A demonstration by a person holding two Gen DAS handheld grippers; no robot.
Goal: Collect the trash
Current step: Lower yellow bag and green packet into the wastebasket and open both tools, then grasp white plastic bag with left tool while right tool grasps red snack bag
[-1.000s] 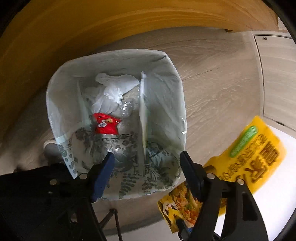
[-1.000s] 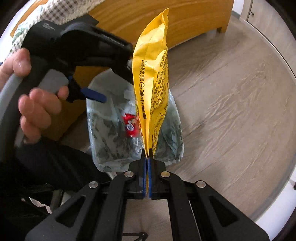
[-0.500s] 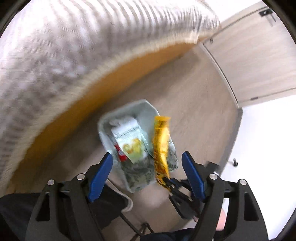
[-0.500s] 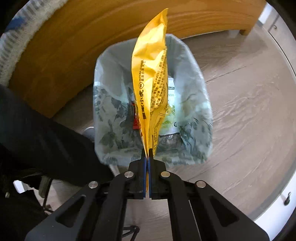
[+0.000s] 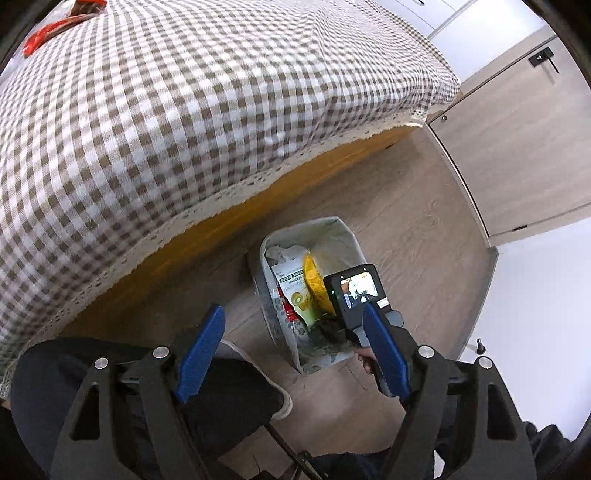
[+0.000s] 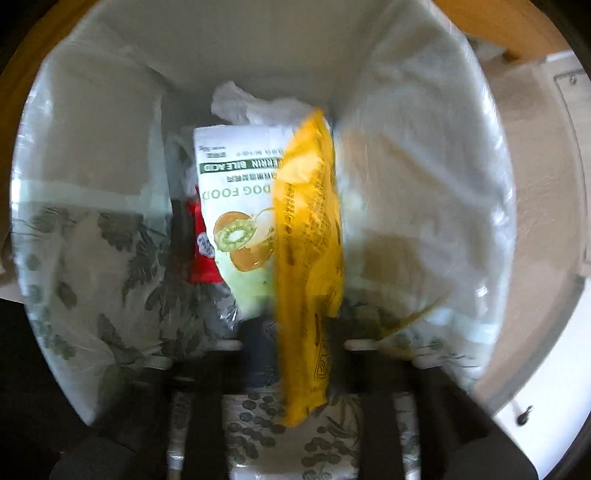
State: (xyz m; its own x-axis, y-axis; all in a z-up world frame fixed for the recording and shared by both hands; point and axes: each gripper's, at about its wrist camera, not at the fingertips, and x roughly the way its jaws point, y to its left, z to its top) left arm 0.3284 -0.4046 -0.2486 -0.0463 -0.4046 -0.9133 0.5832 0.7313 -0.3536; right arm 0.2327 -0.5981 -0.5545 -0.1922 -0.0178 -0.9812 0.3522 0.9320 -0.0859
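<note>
The bin [image 5: 263, 295], lined with a leaf-printed bag [image 6: 92, 221], stands on the floor beside the bed. My right gripper [image 6: 301, 332] hangs low in the bin's mouth, blurred, and its jaws are opening. The yellow snack packet [image 6: 306, 236] stands between them with no pad pressing on it, sliding down among the trash. Under it lie a white and green dog food pouch [image 6: 236, 192], a red wrapper [image 6: 201, 254] and crumpled white paper [image 6: 255, 105]. High above the bin, my left gripper [image 5: 291, 317] is open and holds nothing. From there the right gripper's body [image 5: 356, 291] and the yellow packet [image 5: 314, 280] show over the bin.
A bed with a brown checked cover [image 5: 184, 110] and a wooden frame [image 5: 258, 210] fills the upper left. A red item [image 5: 48, 29] lies on its far corner. Wardrobe doors [image 5: 517, 147] stand at the right. A person's dark trouser leg [image 5: 221, 387] and white shoe [image 5: 284, 402] are beside the bin.
The right gripper has dropped into the bin's mouth and its jaws have parted from the yellow packet. The left gripper has risen and now looks over the bed.
</note>
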